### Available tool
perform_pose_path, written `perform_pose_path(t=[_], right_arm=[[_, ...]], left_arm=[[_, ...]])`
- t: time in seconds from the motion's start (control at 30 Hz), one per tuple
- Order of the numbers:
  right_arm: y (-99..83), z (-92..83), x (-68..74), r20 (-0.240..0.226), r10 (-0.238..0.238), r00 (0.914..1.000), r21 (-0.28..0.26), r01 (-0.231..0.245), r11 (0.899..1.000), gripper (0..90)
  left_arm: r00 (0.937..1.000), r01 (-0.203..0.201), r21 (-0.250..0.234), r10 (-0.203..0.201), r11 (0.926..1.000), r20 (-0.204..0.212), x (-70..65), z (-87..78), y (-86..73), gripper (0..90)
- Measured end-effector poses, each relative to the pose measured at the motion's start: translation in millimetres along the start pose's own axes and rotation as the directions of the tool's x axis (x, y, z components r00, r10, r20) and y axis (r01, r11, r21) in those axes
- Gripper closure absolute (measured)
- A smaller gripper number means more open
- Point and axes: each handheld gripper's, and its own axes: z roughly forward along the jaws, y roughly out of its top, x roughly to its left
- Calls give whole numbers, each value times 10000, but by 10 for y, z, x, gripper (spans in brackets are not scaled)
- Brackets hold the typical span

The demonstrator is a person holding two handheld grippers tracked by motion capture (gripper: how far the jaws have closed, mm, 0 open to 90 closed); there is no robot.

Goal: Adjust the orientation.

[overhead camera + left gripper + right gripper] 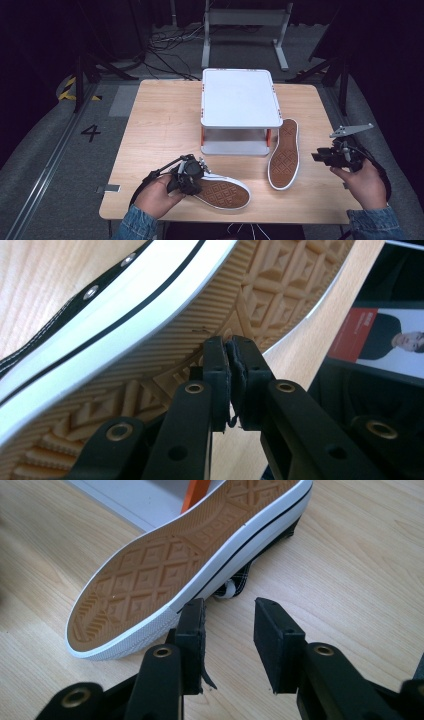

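Two black canvas shoes with white rims lie sole-up on the wooden table (160, 120). The near shoe (222, 192) lies at the front edge, and my left gripper (199, 178) is against its left end. In the left gripper view my left gripper (231, 347) is shut, pad against pad, just in front of the tan patterned sole (250, 295). The second shoe (284, 154) lies to the right of the stand. My right gripper (316, 156) hovers just right of it. In the right gripper view my right gripper (227, 611) is open beside that shoe (150, 585), with bare table between its pads.
A white two-level stand (240, 95) with orange legs (199, 490) sits at the middle back of the table. The near shoe lies close to the table's front edge. Dark floor, cables and a metal frame lie beyond the table.
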Motion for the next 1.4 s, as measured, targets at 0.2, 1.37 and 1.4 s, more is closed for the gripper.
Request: perform_pose_path(t=[0.2, 1.37, 1.4], right_arm=[[-71, -18, -9, 153, 155, 9998, 97, -157, 9998, 651], [-256, 26, 61, 283, 186, 9994, 552, -201, 9983, 652], [-255, 31, 62, 286, 168, 9994, 576, -185, 9982, 652]], left_arm=[[9997, 143, -156, -147, 9998, -214, 49, 23, 93, 845], [9998, 221, -2013, -209, 9793, 80, 225, -2, 761, 821], [9996, 275, -2063, -266, 9781, 70, 230, 9, 806, 816]])
